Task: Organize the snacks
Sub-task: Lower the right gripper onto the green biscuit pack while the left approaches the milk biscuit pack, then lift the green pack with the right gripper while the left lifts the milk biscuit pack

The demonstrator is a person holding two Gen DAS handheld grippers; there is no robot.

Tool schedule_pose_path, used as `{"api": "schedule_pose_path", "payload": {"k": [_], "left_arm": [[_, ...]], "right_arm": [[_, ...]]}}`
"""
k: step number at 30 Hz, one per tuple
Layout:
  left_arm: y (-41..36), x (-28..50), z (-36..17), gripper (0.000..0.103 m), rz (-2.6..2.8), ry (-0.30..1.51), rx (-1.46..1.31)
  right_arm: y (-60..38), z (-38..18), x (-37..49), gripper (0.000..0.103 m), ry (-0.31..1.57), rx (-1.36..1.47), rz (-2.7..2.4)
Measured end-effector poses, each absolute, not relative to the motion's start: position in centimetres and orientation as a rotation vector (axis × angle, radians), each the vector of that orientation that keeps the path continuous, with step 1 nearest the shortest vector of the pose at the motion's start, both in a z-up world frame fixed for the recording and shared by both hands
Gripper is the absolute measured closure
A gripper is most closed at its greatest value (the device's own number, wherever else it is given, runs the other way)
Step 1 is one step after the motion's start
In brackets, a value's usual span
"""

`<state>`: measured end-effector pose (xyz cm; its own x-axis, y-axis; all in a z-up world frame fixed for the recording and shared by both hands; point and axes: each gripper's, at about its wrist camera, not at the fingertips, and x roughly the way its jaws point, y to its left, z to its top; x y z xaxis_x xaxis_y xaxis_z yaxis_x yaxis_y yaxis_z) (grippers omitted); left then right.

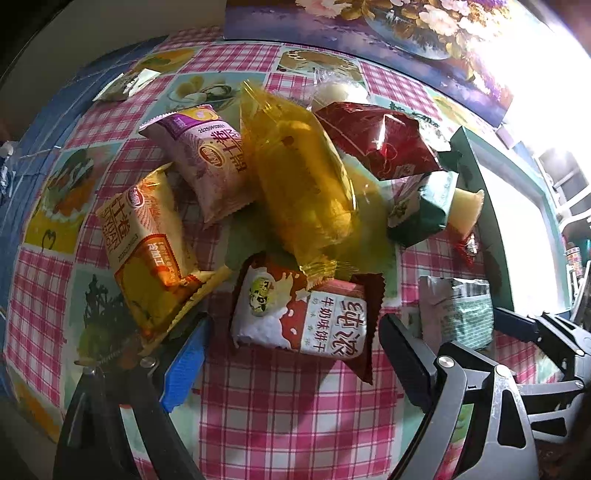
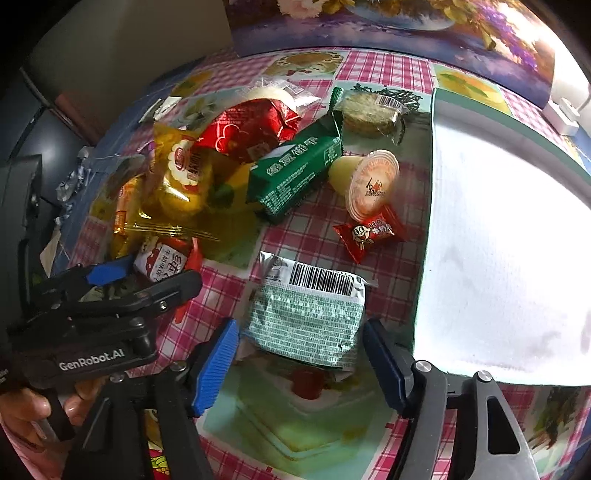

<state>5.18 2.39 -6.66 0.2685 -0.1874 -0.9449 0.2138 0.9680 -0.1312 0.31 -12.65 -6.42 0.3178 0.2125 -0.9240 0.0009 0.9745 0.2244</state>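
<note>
A pile of snack packets lies on the checked tablecloth. In the left wrist view my left gripper (image 1: 291, 365) is open, its fingers either side of a red-and-white milk biscuit packet (image 1: 303, 317). Behind it lie a clear yellow packet (image 1: 303, 184), a purple packet (image 1: 210, 162), an orange packet (image 1: 147, 251), a dark red bag (image 1: 384, 140) and a green packet (image 1: 421, 210). In the right wrist view my right gripper (image 2: 303, 365) is open around a silver-green barcode packet (image 2: 306, 314), also visible in the left wrist view (image 1: 458, 310).
A green-rimmed white tray (image 2: 498, 236) lies at the right, holding nothing. A jelly cup (image 2: 369, 181), small red candy (image 2: 369, 230), round cake packet (image 2: 369, 110) and green packet (image 2: 295, 173) lie left of it. The left gripper (image 2: 110, 295) shows at left. A floral picture (image 1: 369, 33) backs the table.
</note>
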Motion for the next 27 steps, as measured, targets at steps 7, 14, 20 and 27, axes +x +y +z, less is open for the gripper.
{"api": "schedule_pose_path", "payload": {"k": [7, 14, 20, 27], "left_arm": [[1.8, 5.0, -7.3, 0.022, -0.260, 1.252, 0.051], [1.3, 4.8, -7.8, 0.024, -0.233, 1.233, 0.084], [1.6, 4.2, -7.3, 0.033, -0.253, 1.231, 0.056], [2.4, 3.4, -6.2, 0.035, -0.273, 1.230, 0.036]], "right_arm": [[-12.2, -6.8, 1.0, 0.030, 1.260, 0.162, 0.123], [-11.5, -7.2, 1.3, 0.031, 1.262, 0.117, 0.101], [-10.4, -7.1, 0.9, 0.036, 1.250, 0.090, 0.102], [-10.3, -6.5, 0.4, 0.039, 1.236, 0.105, 0.115]]}}
